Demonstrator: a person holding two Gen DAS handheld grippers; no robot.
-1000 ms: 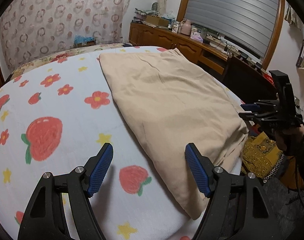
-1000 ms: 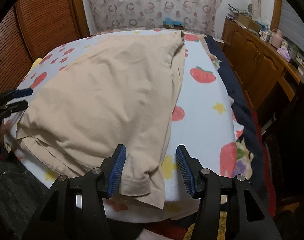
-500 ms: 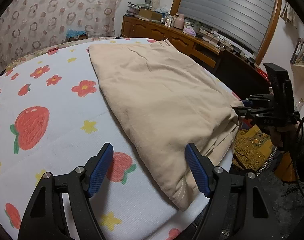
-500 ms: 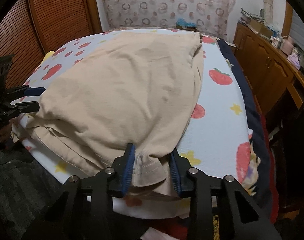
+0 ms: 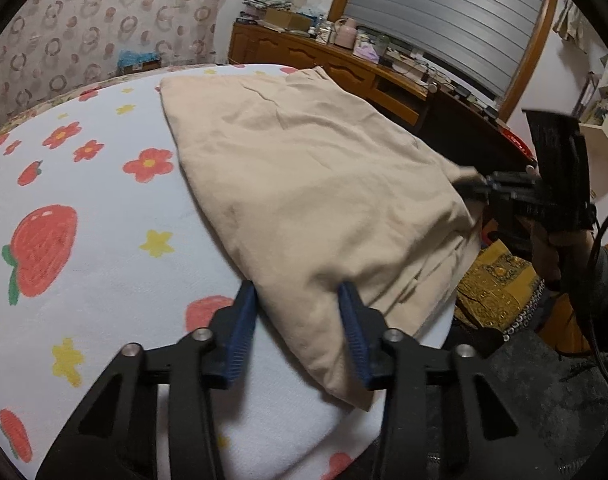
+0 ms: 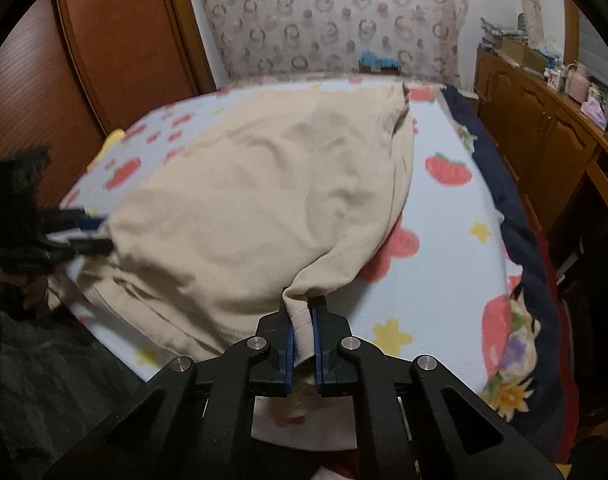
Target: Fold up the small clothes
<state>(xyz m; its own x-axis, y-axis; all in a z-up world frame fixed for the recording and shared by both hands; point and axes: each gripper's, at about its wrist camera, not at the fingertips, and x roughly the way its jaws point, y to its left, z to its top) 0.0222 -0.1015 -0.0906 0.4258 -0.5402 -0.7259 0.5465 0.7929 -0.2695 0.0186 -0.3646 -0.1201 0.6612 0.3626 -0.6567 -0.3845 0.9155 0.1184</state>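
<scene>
A beige garment [image 5: 304,184] lies folded on a bed with a strawberry-print blanket [image 5: 84,208]. It also shows in the right wrist view [image 6: 256,208]. My left gripper [image 5: 298,300] straddles the garment's near corner, jaws part-closed with a gap, cloth between them. In the right wrist view the left gripper [image 6: 92,232] seems to touch the far corner. My right gripper [image 6: 302,332] is shut on the hemmed corner and lifts it a little. In the left wrist view the right gripper [image 5: 476,188] holds the far right corner.
A wooden sideboard [image 5: 336,68] with clutter runs along the right of the bed. A wooden wardrobe door [image 6: 116,44] stands at the left. A dark blue bedcover edge [image 6: 516,208] hangs at the bed's right side. A yellow patterned cushion [image 5: 500,280] lies on the floor.
Both grippers moved in onto the garment's near corners. The right gripper closed fully on the hem and raised it. The left gripper's jaws narrowed around its corner.
</scene>
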